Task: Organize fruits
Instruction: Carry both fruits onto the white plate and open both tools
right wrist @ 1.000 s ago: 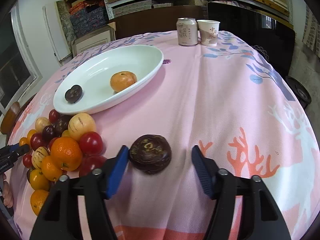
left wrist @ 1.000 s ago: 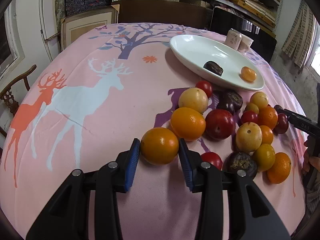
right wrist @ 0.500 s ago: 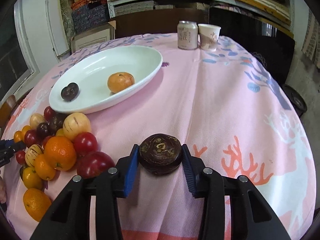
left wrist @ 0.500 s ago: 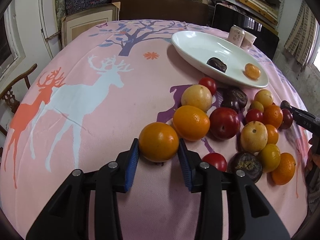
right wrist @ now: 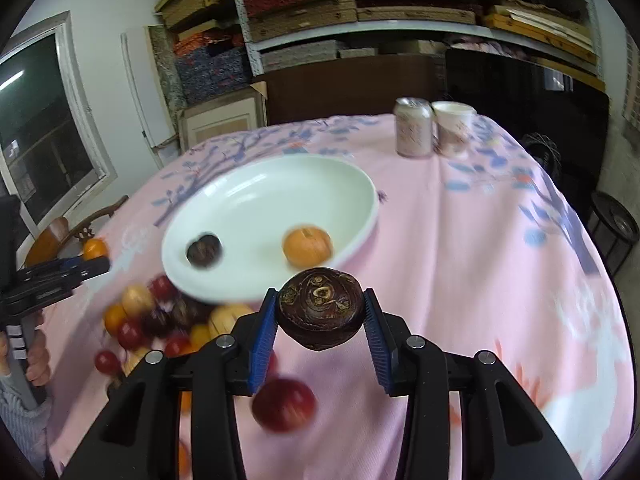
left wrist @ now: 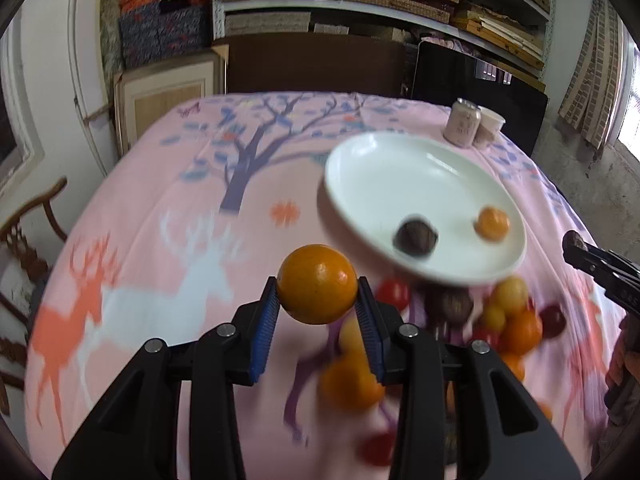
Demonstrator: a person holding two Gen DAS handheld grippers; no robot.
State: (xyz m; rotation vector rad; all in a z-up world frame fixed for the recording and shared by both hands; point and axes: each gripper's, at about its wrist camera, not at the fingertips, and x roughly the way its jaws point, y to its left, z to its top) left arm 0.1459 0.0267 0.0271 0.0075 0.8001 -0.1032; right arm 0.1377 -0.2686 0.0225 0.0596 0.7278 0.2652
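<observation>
My left gripper [left wrist: 317, 312] is shut on an orange fruit [left wrist: 317, 283] and holds it raised above the pink tablecloth. My right gripper [right wrist: 320, 322] is shut on a dark brown fruit [right wrist: 321, 312], lifted in front of the white plate [right wrist: 256, 184]. The plate holds a dark fruit [right wrist: 204, 251] and a small orange [right wrist: 307, 246]. The plate also shows in the left wrist view [left wrist: 372, 168]. A blurred pile of red, yellow and orange fruits [left wrist: 496, 316] lies below the plate's near rim.
A drink can [right wrist: 413, 127] and a paper cup [right wrist: 454, 128] stand at the table's far side. A red fruit [right wrist: 284, 404] lies under my right gripper. A wooden chair [left wrist: 28, 240] stands left of the table. Shelves fill the back wall.
Both grippers have lifted off the cloth with their fruits and tilted up toward the plate. The right gripper closed on the dark fruit about half a second ago.
</observation>
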